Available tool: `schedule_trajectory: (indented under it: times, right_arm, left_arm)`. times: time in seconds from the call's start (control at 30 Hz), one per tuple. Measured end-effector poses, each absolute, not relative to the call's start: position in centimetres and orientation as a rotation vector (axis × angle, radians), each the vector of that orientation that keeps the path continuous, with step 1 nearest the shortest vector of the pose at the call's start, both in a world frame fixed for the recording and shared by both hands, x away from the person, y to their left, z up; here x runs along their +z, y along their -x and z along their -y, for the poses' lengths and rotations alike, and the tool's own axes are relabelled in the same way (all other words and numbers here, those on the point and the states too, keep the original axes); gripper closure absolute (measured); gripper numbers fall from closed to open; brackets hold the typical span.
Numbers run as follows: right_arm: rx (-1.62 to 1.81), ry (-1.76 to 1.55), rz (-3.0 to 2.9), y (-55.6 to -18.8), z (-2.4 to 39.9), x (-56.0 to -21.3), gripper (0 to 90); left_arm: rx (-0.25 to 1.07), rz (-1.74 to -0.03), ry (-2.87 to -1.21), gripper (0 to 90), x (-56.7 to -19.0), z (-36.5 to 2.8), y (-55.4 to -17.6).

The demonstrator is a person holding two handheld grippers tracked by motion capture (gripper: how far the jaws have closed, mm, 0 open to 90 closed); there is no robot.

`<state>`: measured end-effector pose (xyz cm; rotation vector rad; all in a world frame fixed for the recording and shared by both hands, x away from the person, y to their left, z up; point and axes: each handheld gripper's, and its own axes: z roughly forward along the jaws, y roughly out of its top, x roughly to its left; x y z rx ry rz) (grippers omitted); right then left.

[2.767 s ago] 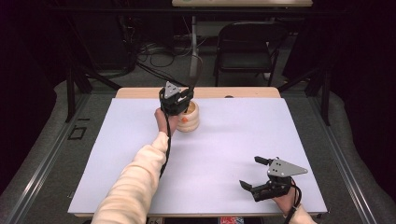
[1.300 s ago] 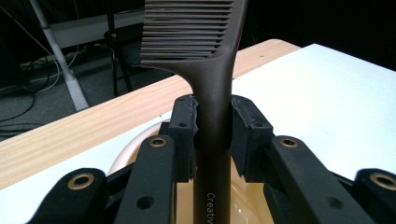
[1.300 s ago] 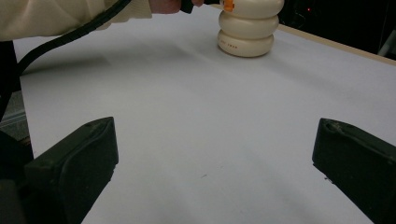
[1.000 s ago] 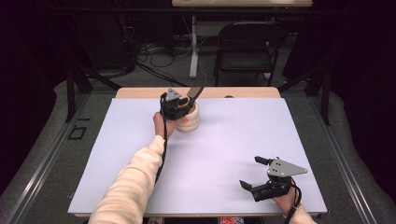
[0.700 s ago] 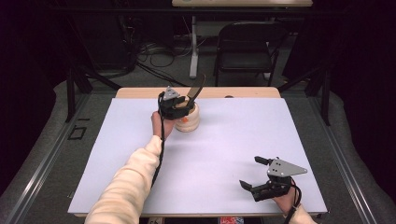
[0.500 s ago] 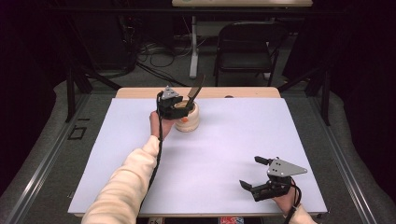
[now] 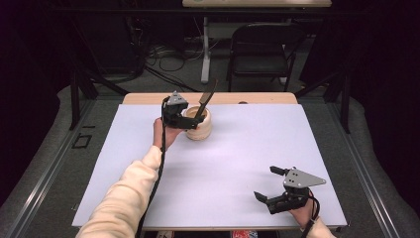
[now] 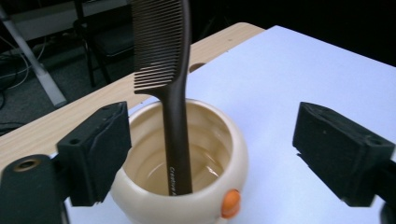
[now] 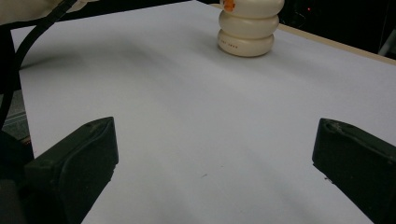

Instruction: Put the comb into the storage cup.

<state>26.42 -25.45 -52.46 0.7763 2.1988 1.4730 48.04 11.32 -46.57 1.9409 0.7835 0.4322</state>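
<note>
- The left hand-held gripper point(image 8: 210, 154) stands with its jaws wide apart; they have just been opening, and the pads press on nothing.
- A dark brown comb point(image 8: 166, 84) rises between the jaws, clear of both, handle down in a cream pot point(image 8: 187, 186) and teeth up, leaning on the rim.
- The cream pot point(image 7: 199, 125) sits at the far left part of the white surface point(image 7: 237, 163), just beside the left hand point(image 7: 164, 134).
- The right hand-held gripper point(image 7: 270, 186) rests near the front right corner, jaws wide apart and holding nothing, well apart from the pot.
</note>
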Motion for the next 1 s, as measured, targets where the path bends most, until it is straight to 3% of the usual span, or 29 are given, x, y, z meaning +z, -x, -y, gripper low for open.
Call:
schedule_trajectory:
  times: [0.4, 1.0]
  right_arm:
    - [1.483, -0.778, -2.203, -26.4, 25.4, -52.5, 0.0]
    - [1.481, -0.781, -2.206, -26.5, 25.4, -52.5, 0.0]
  left_arm:
    - [0.487, -0.776, -1.995, 0.0, -45.5, -12.6, -45.6]
    - [0.495, -0.847, -2.050, 0.0, -46.5, -15.6, -42.2]
